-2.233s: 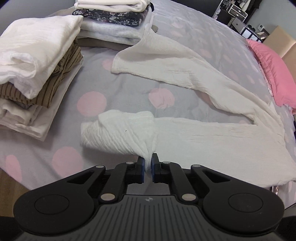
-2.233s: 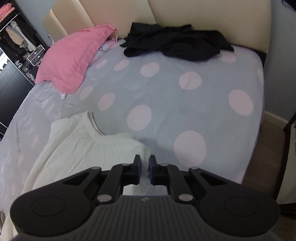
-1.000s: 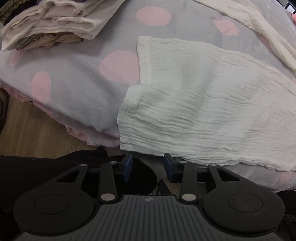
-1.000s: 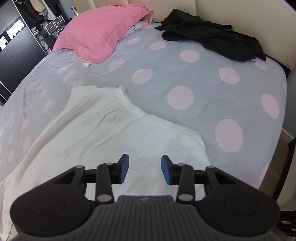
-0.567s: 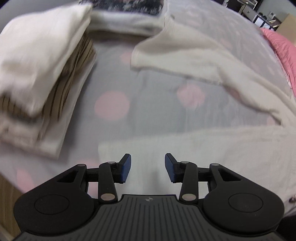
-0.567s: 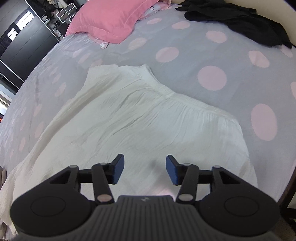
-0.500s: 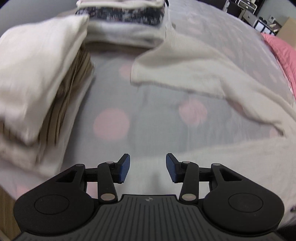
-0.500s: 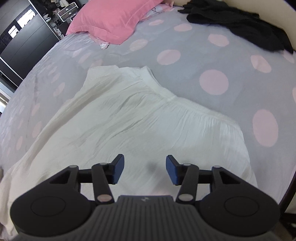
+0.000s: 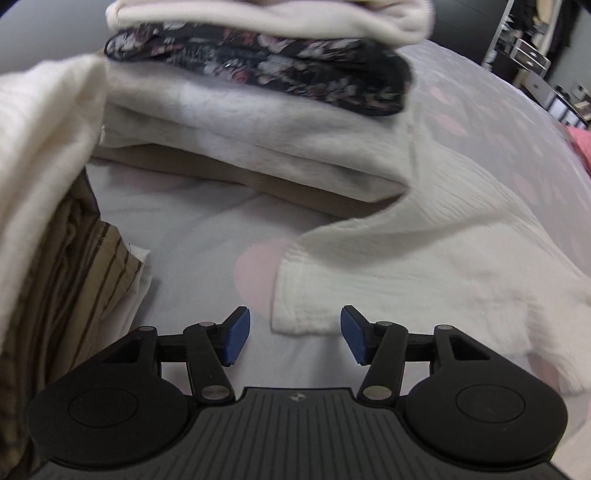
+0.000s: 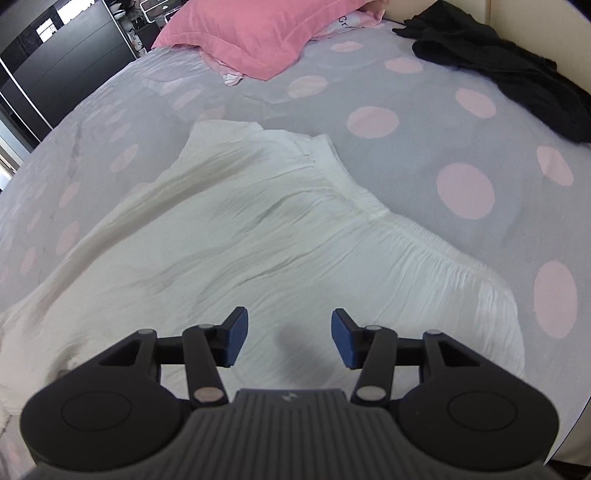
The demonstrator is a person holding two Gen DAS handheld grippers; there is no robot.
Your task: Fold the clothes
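Observation:
White crinkled trousers [image 10: 280, 236] lie spread on the grey, pink-dotted bed; their elastic waistband [image 10: 399, 218] shows at the right of the right wrist view. The far trouser leg [image 9: 406, 258] reaches into the left wrist view, its hem [image 9: 291, 317] just in front of the fingers. My left gripper [image 9: 291, 338] is open and empty, low over the bedsheet at that hem. My right gripper [image 10: 286, 339] is open and empty, hovering above the trousers' seat area.
Two stacks of folded clothes stand close to the left gripper: a striped-and-cream stack [image 9: 55, 240] at left and a stack with a dark floral garment [image 9: 258, 70] ahead. A pink pillow [image 10: 258, 33] and a black garment [image 10: 509, 70] lie at the head of the bed.
Both grippers have let go of the trousers and opened. The left gripper has moved forward from the near leg to the far leg's hem by the stacks. The right gripper has risen slightly.

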